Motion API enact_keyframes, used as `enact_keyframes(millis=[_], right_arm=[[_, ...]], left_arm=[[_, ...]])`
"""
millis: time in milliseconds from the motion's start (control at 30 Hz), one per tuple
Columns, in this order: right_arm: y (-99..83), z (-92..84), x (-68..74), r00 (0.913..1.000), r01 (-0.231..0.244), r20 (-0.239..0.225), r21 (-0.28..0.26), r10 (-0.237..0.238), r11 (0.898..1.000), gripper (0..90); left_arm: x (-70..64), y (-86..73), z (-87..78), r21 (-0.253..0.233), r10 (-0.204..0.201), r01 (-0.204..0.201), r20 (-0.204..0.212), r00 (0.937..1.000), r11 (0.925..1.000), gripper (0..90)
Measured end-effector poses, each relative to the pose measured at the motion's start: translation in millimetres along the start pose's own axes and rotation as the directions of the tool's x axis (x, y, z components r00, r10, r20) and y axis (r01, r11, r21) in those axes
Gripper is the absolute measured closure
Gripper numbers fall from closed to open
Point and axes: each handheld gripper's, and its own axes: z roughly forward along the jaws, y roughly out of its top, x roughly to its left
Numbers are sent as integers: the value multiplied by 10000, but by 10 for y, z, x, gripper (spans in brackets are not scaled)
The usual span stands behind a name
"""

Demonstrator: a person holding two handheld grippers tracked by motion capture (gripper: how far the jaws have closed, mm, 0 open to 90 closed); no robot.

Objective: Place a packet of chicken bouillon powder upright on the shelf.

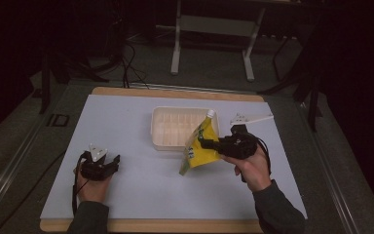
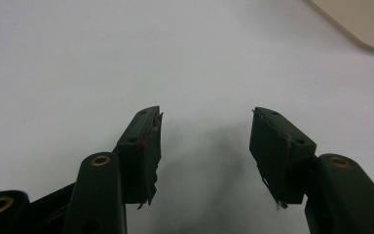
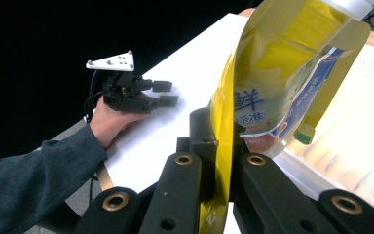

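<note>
White board on the dim-roomed table carries a cream tray at the far middle. Right gripper clamps the yellow pouch with its spout tilted over the tray's right end, so the pinch wants steadiness and a gentle tilt. Left gripper rests near left, jaws wide and empty.

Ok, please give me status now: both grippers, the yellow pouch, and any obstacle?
Right gripper shut on yellow pouch, spout end tilted over white tray. Left gripper open, nothing between jaws, resting low on table. Nothing in the way.
</note>
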Motion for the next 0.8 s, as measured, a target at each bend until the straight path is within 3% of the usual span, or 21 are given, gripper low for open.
enact_keyframes(millis=[800], right_arm=[[210,-17,-158,9977,492,441,321,-506,9983,900]], left_arm=[[-2,1,0,21,27,-27,-7,10000,10000,448]])
